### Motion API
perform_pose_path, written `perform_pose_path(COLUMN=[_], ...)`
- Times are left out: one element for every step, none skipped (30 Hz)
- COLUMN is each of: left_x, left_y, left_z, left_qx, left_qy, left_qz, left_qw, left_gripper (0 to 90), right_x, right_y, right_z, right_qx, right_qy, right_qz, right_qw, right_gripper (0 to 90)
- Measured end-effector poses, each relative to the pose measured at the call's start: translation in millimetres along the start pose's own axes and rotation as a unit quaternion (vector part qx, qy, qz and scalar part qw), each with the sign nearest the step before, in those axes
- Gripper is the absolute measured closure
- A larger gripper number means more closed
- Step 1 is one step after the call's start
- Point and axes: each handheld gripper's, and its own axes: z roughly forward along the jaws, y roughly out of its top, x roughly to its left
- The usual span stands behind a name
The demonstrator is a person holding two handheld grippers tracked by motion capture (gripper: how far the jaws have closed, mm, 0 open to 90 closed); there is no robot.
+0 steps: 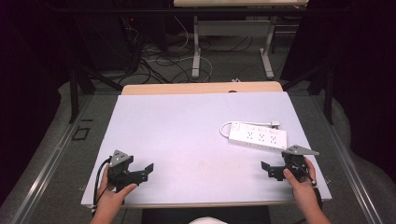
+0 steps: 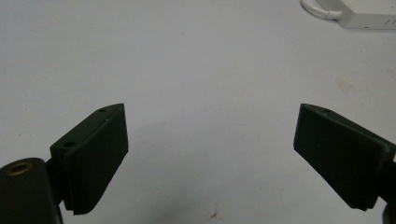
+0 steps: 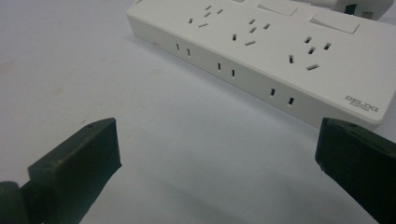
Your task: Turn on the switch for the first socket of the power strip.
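Spread right gripper (image 3: 212,154) fingers, power strip (image 3: 280,51) apparently just beyond

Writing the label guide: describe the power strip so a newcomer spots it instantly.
Start at the pale grey table and go to its right side, just beyond the right gripper, whose jaws stand open. There lies the power strip, a long white block with its white cable looped at its left end. Rows of socket slots and rocker switches on top set it apart.

R tongs (image 1: 270,170) open nr power strip (image 1: 258,137)
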Motion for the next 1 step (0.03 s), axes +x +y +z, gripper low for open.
perform_pose_path(left_x=[0.0], left_y=[0.0], left_z=[0.1], left_qx=[0.0], left_qy=[0.0], left_qz=[0.0], left_qw=[1.0], left_gripper=[10.1], right_x=[0.2], right_y=[0.1], right_z=[0.1], right_qx=[-0.001], right_qy=[0.0], right_qz=[0.001], right_qw=[1.0], right_gripper=[0.0])
